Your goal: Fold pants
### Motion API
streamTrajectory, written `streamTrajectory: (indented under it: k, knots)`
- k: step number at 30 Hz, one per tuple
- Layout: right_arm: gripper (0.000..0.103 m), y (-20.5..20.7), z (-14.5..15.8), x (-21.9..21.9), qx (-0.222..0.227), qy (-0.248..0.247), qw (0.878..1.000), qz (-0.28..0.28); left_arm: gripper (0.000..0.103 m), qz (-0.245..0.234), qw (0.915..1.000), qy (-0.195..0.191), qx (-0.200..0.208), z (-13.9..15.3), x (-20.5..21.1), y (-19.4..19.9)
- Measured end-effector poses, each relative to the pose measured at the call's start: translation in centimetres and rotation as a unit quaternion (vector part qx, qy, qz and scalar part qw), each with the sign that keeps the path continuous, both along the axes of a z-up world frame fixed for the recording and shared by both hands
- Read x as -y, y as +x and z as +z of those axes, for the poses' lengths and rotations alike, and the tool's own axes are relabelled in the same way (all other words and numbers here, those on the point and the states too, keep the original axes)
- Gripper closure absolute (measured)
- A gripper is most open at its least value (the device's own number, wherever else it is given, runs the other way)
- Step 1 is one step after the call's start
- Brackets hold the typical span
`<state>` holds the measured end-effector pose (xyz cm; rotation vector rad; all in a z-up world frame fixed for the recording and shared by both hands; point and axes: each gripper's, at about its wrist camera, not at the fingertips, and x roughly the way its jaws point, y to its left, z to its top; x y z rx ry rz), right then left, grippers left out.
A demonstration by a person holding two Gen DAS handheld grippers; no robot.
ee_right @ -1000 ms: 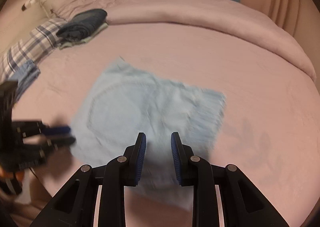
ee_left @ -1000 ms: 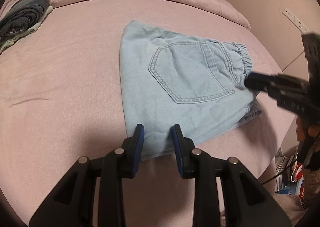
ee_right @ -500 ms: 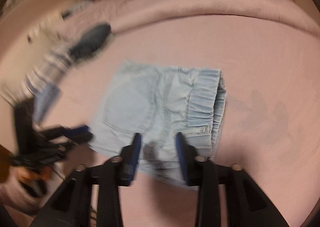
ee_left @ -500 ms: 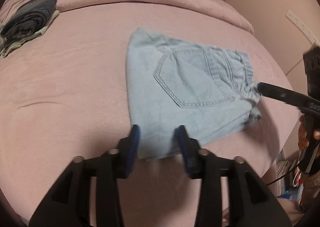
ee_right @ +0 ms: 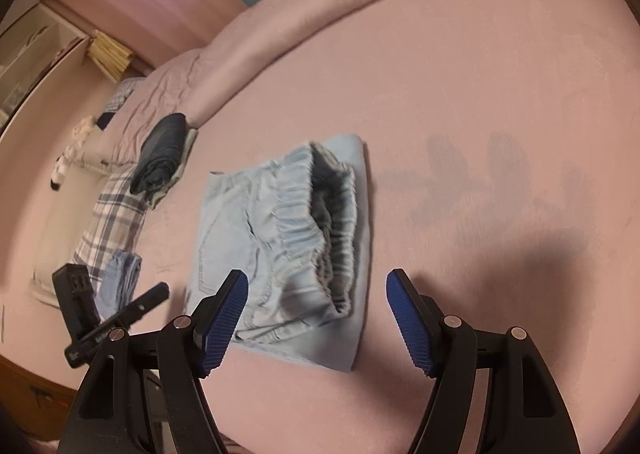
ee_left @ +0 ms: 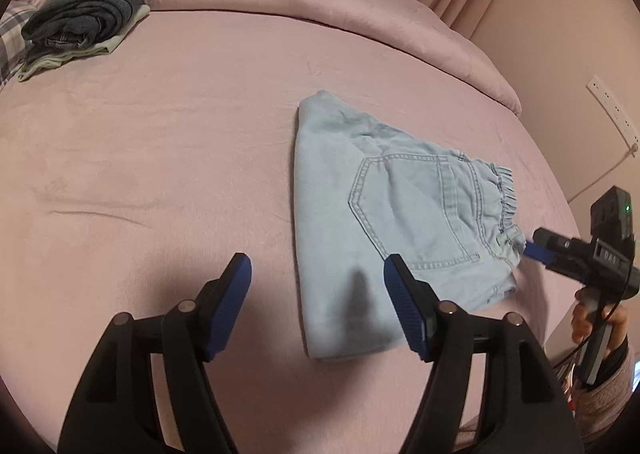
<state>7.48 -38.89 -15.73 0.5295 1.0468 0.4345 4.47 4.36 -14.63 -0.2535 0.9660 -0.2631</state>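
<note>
Light blue denim pants (ee_left: pixel 384 221) lie folded into a compact rectangle on the pink bed, back pocket up, elastic waistband toward the right. In the right wrist view the pants (ee_right: pixel 280 230) show the gathered waistband facing me. My left gripper (ee_left: pixel 318 302) is open and empty, just above the pants' near left corner. My right gripper (ee_right: pixel 316 318) is open and empty, at the waistband edge; it also shows in the left wrist view (ee_left: pixel 538 250), its tip beside the waistband.
A stack of folded dark jeans (ee_left: pixel 84 13) over a pale garment sits at the far left of the bed. A plaid pillow (ee_right: pixel 112 213) and a folded blue cloth (ee_right: pixel 122 278) lie beyond the pants. A rolled pink duvet (ee_left: pixel 320 1) runs along the back. A wall (ee_left: pixel 580 53) stands at right.
Both grippers have opened wide and drawn back from the pants. The pants lie flat, released. The right gripper swung round to face the waistband.
</note>
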Motion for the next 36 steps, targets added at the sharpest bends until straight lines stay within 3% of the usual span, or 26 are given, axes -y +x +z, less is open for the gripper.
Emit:
streamTrajectory:
  k: [19,36]
  knots:
    - [0.03,0.8,-0.9,-0.6,-0.024,-0.002,1.0,0.02,0.034,-0.017,0.9997,0.001,-0.019,-1.1,1.0,1.8]
    - [0.029,2.5,-1.6,-2.8,-0.027,-0.041,0.998,0.05,0.034,-0.037,0.9987,0.008,-0.033,-2.6,2.1,2.9]
